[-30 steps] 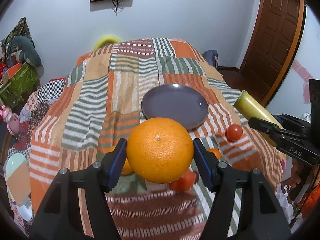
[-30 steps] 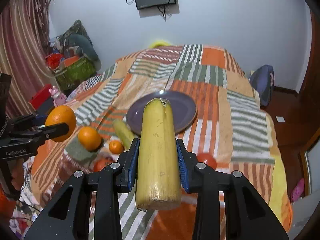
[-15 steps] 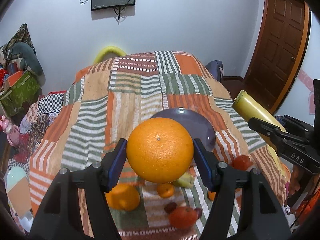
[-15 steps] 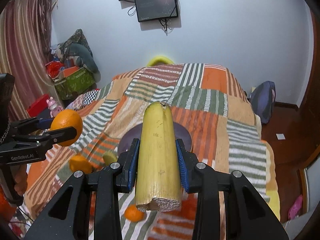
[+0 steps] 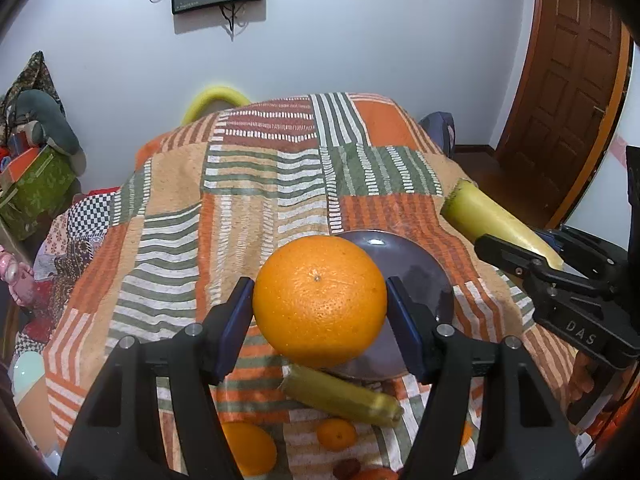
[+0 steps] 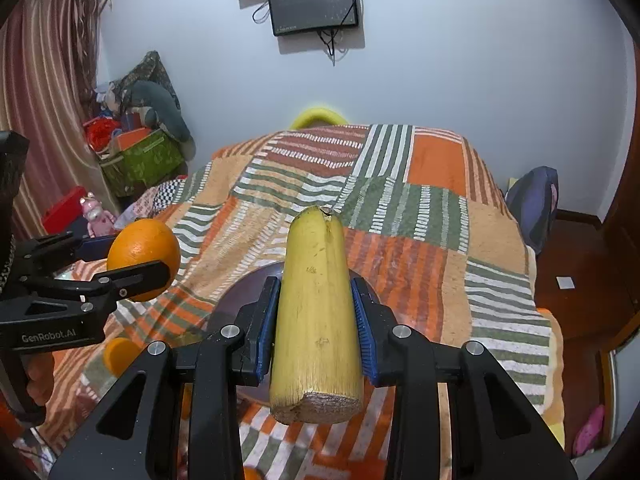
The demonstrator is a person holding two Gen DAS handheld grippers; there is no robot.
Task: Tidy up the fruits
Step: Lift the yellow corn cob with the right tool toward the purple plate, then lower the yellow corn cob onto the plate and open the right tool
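While both hands carry fruit over the bed point(image 5: 256, 184), the purple plate point(image 5: 424, 276) waits below.
Left gripper point(image 5: 320, 300) is clamped on a big orange point(image 5: 320, 300), pads tight on both sides; right gripper point(image 6: 316, 320) is clamped on a yellow banana chunk point(image 6: 316, 300), cut end toward the camera. Plate sits near the bed's near edge, w/ another banana piece point(image 5: 344, 396), a small mandarin point(image 5: 336, 434) & a second orange point(image 5: 248, 448) loose on the blanket just beside it. My read: lower each fruit onto the plate's flat middle before letting go, orange esp., since it'd roll off. Keep the 2 grippers apart on approach, one at a time.
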